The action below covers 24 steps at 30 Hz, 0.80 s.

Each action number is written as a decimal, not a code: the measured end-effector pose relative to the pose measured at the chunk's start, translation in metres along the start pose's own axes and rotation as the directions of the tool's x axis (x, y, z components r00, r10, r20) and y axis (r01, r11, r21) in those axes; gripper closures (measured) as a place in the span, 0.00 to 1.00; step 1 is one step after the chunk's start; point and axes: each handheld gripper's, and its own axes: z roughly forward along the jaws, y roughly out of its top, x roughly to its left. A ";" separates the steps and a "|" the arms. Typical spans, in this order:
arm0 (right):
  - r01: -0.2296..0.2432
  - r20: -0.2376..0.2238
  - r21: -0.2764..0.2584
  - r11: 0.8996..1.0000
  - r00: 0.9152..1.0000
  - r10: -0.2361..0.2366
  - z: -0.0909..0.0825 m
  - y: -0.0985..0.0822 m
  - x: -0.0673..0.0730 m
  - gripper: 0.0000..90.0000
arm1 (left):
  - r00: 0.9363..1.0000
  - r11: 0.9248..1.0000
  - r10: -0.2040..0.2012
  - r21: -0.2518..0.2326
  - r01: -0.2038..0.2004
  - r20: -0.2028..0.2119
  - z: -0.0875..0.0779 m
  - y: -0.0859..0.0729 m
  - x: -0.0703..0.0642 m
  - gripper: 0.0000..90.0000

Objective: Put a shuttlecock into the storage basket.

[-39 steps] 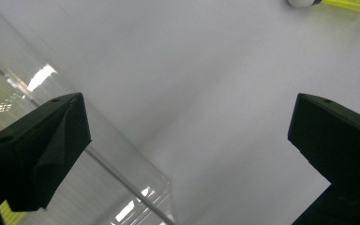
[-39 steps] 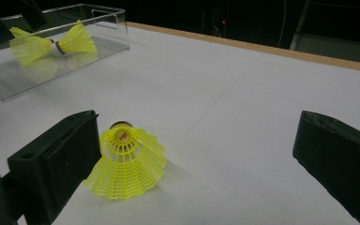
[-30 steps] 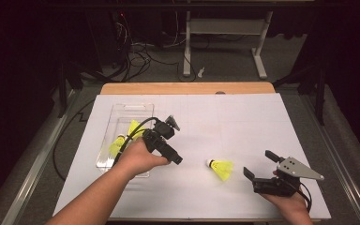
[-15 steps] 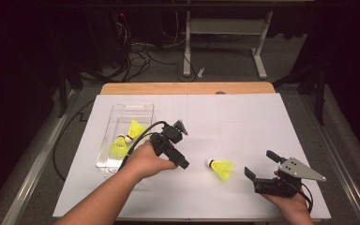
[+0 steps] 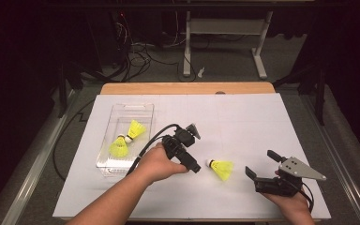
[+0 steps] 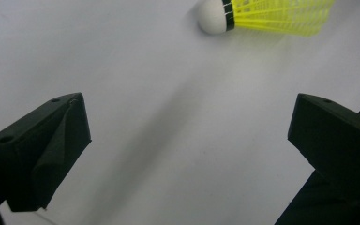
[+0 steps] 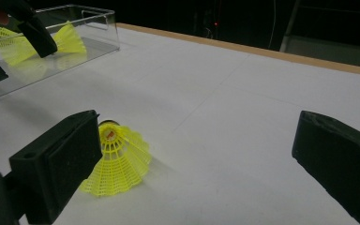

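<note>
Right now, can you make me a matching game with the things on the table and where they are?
Things:
1. loose shuttlecock
2. two shuttlecocks
3. left gripper
4. right gripper

Places:
A. inside the clear plastic box
B. near the table's front right corner, open, in a hand
C. lying on its side on the white sheet, between the two grippers
D. hovering in the middle, open, just left of the loose shuttlecock

Pairs: 1-C, 2-A, 3-D, 4-B
</note>
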 end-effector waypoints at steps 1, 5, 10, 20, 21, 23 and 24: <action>0.000 0.001 -0.001 1.000 1.000 0.000 0.000 0.000 0.000 0.02 | 1.000 1.000 0.001 -0.004 0.000 0.003 0.001 0.001 -0.002 0.01; 0.007 0.015 0.006 1.000 1.000 -0.007 -0.003 -0.001 -0.003 0.02 | 1.000 1.000 0.019 0.001 -0.019 0.016 0.006 0.007 -0.011 0.01; -0.004 0.035 0.011 1.000 0.999 0.004 -0.005 -0.004 -0.008 0.02 | 0.999 0.999 0.039 -0.001 -0.039 0.029 0.012 0.014 -0.023 0.01; -0.014 0.041 0.006 1.000 0.999 0.014 -0.006 -0.004 -0.009 0.02 | 0.996 0.998 0.067 0.001 -0.067 0.050 0.024 0.027 -0.042 0.01; -0.015 0.041 0.005 1.000 0.999 0.014 -0.006 -0.004 -0.009 0.02 | 0.996 0.998 0.070 0.003 -0.070 0.053 0.026 0.029 -0.044 0.01; -0.015 0.040 0.004 1.000 0.999 0.015 -0.006 -0.004 -0.009 0.02 | 0.996 0.997 0.073 0.004 -0.073 0.054 0.029 0.031 -0.046 0.01; -0.015 0.041 0.004 1.000 0.999 0.014 -0.006 -0.004 -0.009 0.02 | 0.996 0.997 0.072 0.003 -0.072 0.054 0.030 0.033 -0.047 0.01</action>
